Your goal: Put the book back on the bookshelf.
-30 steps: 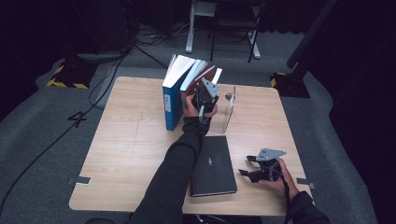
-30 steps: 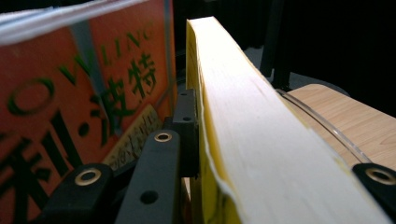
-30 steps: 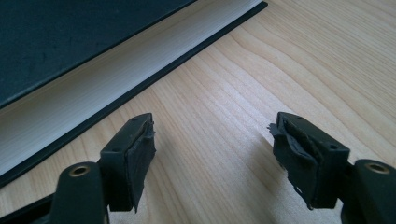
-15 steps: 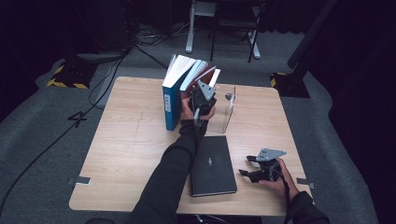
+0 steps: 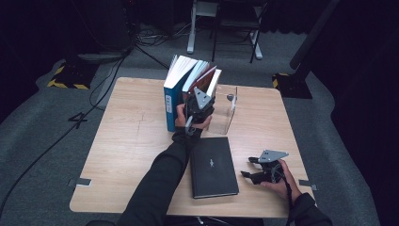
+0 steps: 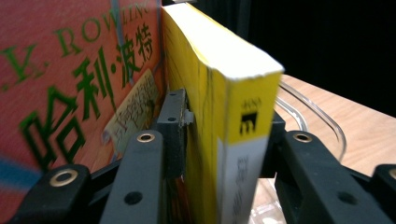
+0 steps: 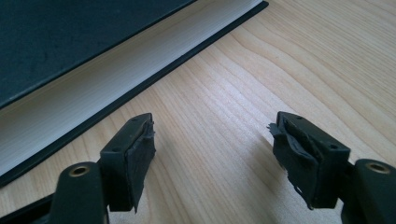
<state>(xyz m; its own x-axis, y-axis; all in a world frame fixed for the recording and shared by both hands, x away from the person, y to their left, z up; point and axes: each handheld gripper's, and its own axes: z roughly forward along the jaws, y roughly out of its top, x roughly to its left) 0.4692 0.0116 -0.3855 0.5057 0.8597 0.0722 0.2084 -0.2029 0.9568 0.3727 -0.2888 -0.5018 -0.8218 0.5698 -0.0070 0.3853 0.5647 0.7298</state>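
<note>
Left tongs (image 6: 219, 135) just opening, astride yellow book (image 6: 224, 93), right tongs (image 7: 212, 154) apart, empty

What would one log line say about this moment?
left claw: around yellow book, jaws just been opening | right claw: open, nothing between, over table | black book: flat

Four upright books (image 5: 190, 87), one flat black book (image 5: 212, 165), two claws (image 5: 249, 167)

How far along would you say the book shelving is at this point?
Done: several books stand against the clear bookend. In hand: the left gripper straddles the yellow book, its jaws just opening with the book between them. Left: the black book lies flat beside the open right gripper.
</note>
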